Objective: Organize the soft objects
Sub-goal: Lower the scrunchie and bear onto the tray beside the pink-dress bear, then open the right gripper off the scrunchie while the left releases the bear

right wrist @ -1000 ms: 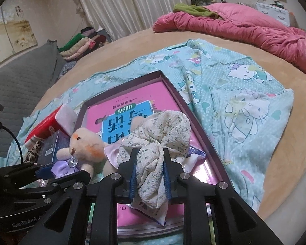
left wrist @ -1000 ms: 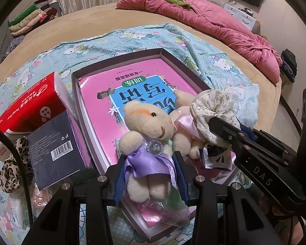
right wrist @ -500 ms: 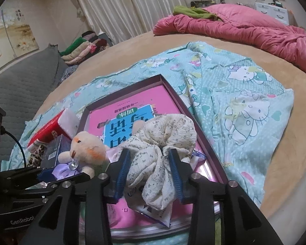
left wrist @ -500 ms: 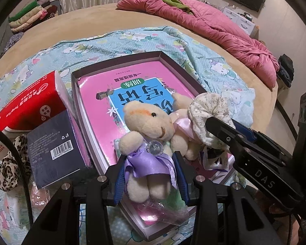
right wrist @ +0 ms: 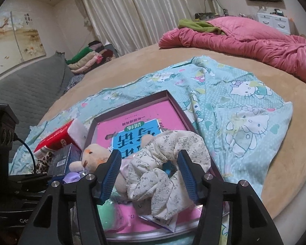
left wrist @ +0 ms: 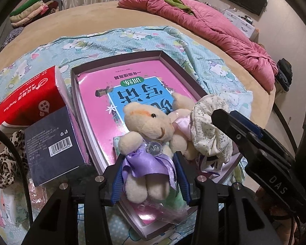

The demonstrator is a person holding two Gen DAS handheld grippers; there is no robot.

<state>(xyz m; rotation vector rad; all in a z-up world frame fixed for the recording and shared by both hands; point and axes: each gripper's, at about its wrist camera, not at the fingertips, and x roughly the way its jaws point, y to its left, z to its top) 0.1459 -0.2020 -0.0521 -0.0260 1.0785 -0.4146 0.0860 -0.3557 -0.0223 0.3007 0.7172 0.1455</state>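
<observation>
Bed: a big round bed with a tan cover (right wrist: pixel 144 61).
Blanket: a crumpled pink quilt (right wrist: pixel 244 40) at 1 o'clock.
Sheet: a light blue cat-print cloth (right wrist: pixel 244 110) spread in the middle.
On the sheet: a flat purple-edged box (left wrist: pixel 174 63) in the middle; a red tissue pack (left wrist: pixel 28 100) at 9 o'clock.

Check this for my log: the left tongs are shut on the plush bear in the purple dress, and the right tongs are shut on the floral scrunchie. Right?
Only half. The left tongs do clamp the plush bear. But the right tongs are open: in the right wrist view the floral scrunchie lies between the fingers, with gaps on both sides.
</observation>
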